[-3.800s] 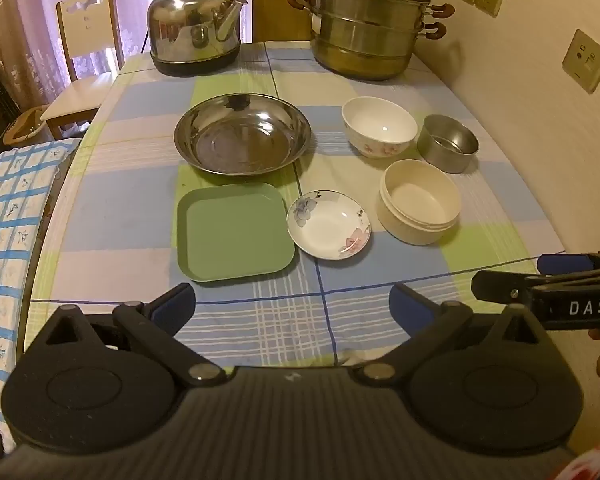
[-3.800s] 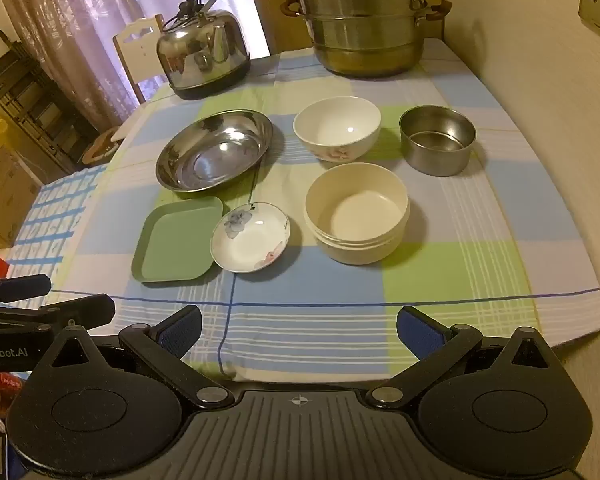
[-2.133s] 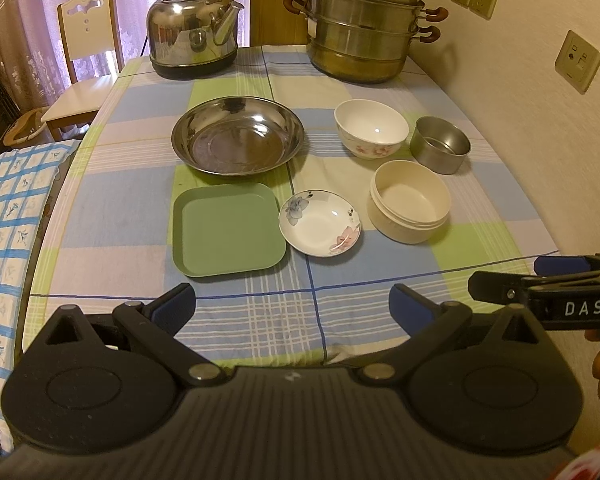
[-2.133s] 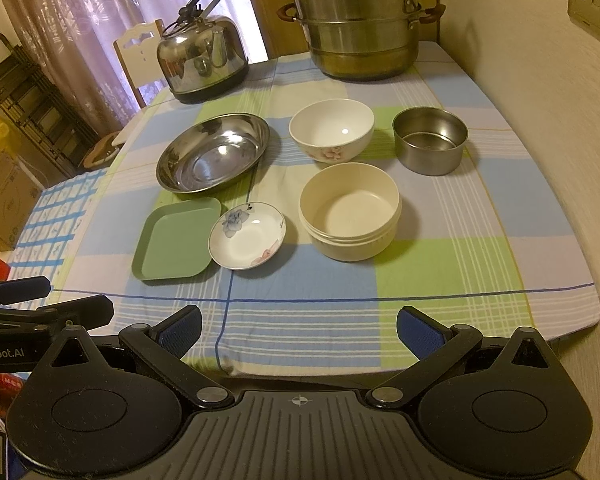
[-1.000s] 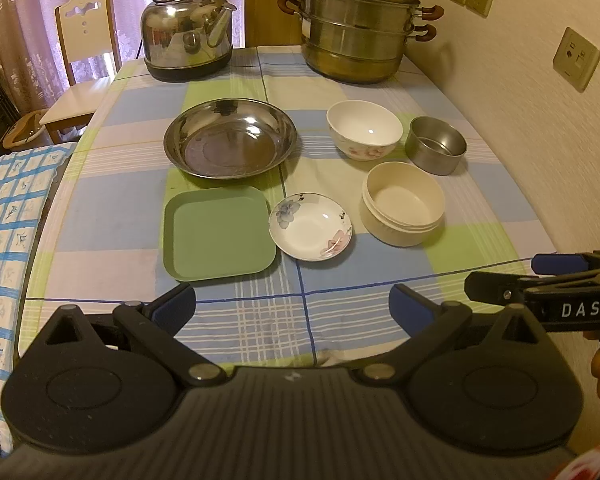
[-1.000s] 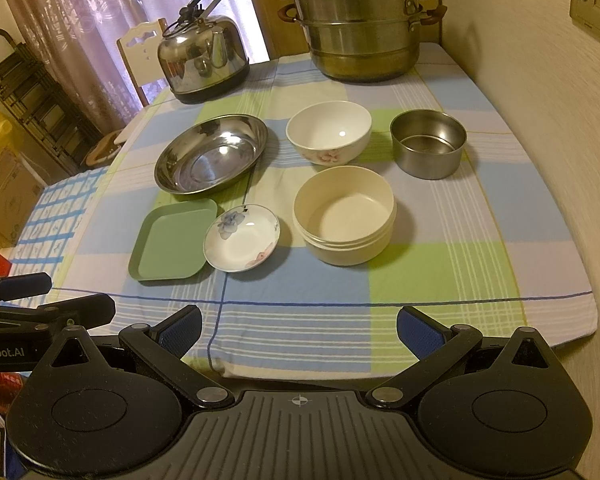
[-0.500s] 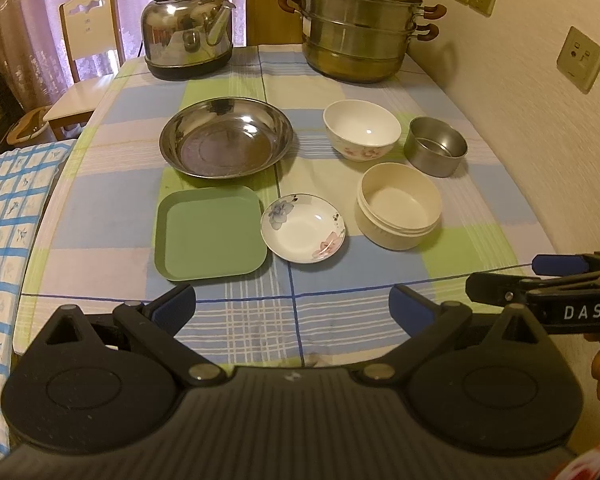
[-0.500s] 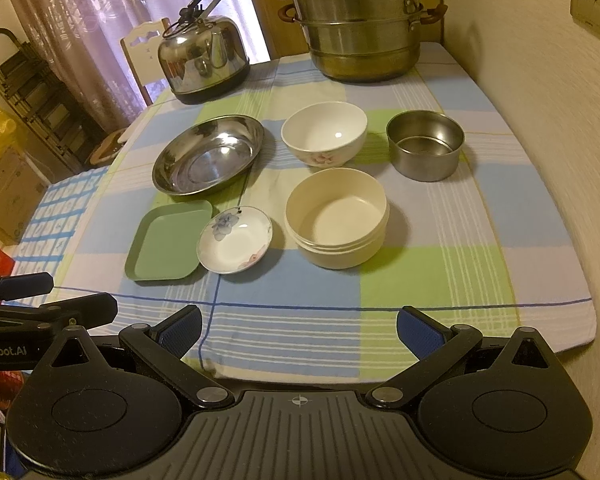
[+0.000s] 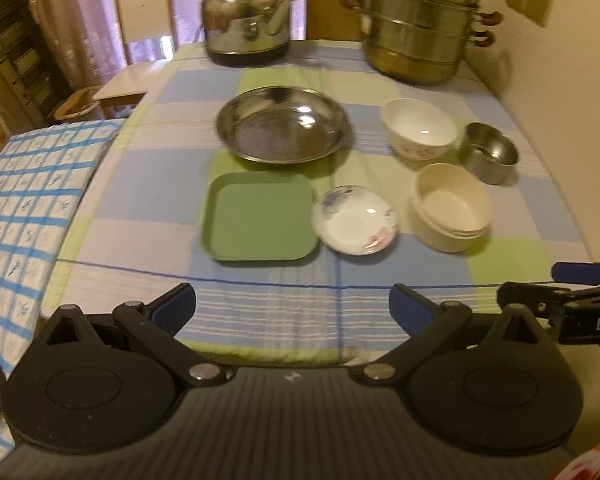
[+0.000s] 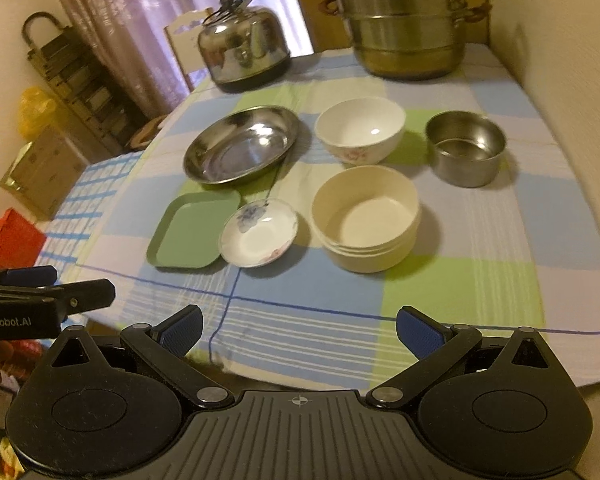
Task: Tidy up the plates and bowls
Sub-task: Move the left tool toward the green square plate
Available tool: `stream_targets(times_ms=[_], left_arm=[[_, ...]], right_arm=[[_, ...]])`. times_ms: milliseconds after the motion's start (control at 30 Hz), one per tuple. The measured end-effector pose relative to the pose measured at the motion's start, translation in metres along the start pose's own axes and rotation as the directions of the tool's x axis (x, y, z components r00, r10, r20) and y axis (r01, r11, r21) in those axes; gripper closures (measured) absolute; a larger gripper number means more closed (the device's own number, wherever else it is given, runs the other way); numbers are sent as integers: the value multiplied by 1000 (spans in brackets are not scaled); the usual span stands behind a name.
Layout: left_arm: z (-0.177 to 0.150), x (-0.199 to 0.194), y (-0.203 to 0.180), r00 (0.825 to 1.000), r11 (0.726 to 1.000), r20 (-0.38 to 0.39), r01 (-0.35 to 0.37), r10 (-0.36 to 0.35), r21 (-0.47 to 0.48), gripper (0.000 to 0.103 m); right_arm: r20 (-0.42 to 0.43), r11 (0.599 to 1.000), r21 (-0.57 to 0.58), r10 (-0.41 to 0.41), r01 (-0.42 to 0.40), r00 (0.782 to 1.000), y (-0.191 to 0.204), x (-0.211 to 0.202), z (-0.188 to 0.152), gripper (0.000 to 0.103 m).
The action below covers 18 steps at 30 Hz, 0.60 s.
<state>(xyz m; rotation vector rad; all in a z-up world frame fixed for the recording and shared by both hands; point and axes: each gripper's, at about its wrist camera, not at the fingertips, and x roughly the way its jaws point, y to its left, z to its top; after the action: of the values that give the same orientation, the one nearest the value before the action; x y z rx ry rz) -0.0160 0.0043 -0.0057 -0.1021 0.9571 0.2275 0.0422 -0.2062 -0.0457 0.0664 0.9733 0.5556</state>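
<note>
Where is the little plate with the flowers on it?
In both wrist views the flowered plate sits near the table's front edge, between the green square plate and the cream bowls.

Glossy steel dish (image 9: pixel 282 130); matt green plastic plate (image 9: pixel 260 216); checked cloth tablecloth (image 9: pixel 148 208).

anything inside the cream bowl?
The cream bowl shows a bare pale bottom, nothing in it. Ridged lines below its rim suggest nested bowls, but their insides are covered. Both grippers, left and right, are open and short of it.
</note>
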Motion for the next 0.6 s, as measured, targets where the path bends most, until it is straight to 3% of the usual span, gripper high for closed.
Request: stream_targets(times_ms=[233, 600], left_arm=[[12, 26, 25, 999, 1000, -30, -18, 18, 8, 0], [53, 99, 77, 993, 986, -94, 79, -66, 146, 6]], right_arm=[[-12, 999, 24, 28, -28, 1000, 7, 24, 6, 0], [-22, 988, 147, -47, 50, 999, 45, 85, 24, 0]])
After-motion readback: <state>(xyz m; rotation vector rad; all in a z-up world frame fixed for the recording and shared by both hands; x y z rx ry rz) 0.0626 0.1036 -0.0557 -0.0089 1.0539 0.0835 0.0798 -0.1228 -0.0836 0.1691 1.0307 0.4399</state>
